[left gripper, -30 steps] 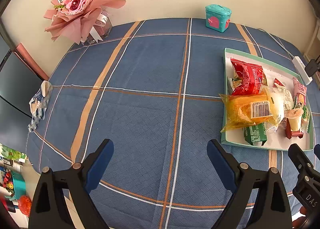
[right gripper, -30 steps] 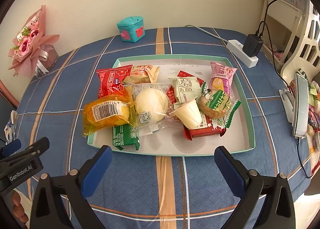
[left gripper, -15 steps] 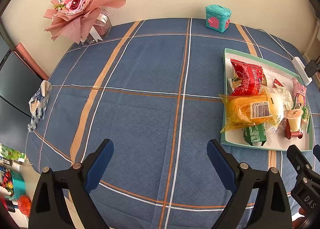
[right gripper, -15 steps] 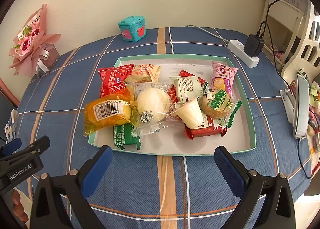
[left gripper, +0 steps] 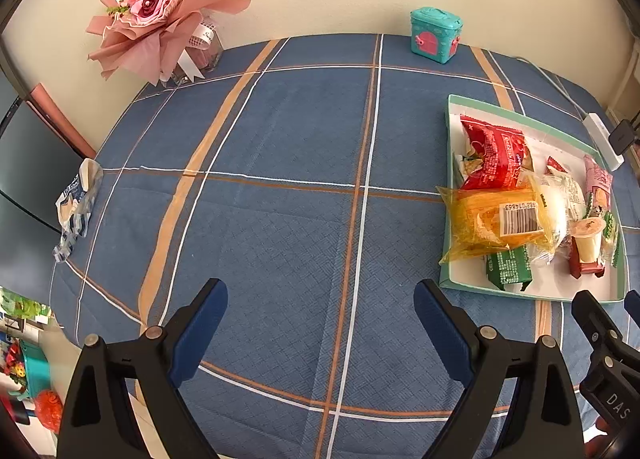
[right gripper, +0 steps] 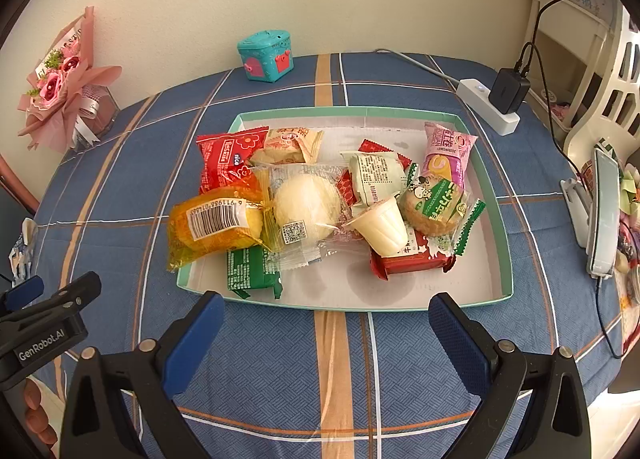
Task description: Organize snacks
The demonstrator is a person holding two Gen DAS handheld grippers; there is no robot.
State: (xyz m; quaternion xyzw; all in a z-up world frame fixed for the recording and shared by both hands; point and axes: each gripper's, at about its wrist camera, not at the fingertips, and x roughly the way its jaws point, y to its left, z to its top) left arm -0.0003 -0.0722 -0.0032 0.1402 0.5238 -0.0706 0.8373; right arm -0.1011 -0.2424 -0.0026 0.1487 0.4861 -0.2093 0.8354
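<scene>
A shallow mint-rimmed tray (right gripper: pixel 505 243) (left gripper: pixel 448 195) on the blue plaid tablecloth holds several wrapped snacks: an orange cake pack (right gripper: pixel 214 225) (left gripper: pixel 494 221) hanging over its left rim, a white bun (right gripper: pixel 306 203), a red packet (right gripper: pixel 226 159) (left gripper: pixel 494 155), a green packet (right gripper: pixel 250 273), a pudding cup (right gripper: pixel 382 225), a green-wrapped biscuit (right gripper: pixel 434 209) and a pink roll (right gripper: pixel 446 157). My right gripper (right gripper: pixel 326 335) stands open just in front of the tray's near rim, holding nothing. My left gripper (left gripper: pixel 320 323) is open over bare cloth left of the tray.
A pink paper bouquet (left gripper: pixel 160 11) and a teal toy box (left gripper: pixel 436 35) stand at the table's back by the wall. A power strip with a charger (right gripper: pixel 490 105) lies back right. A crumpled wrapper (left gripper: pixel 76 203) sits at the left edge. A phone on a stand (right gripper: pixel 602 211) is far right.
</scene>
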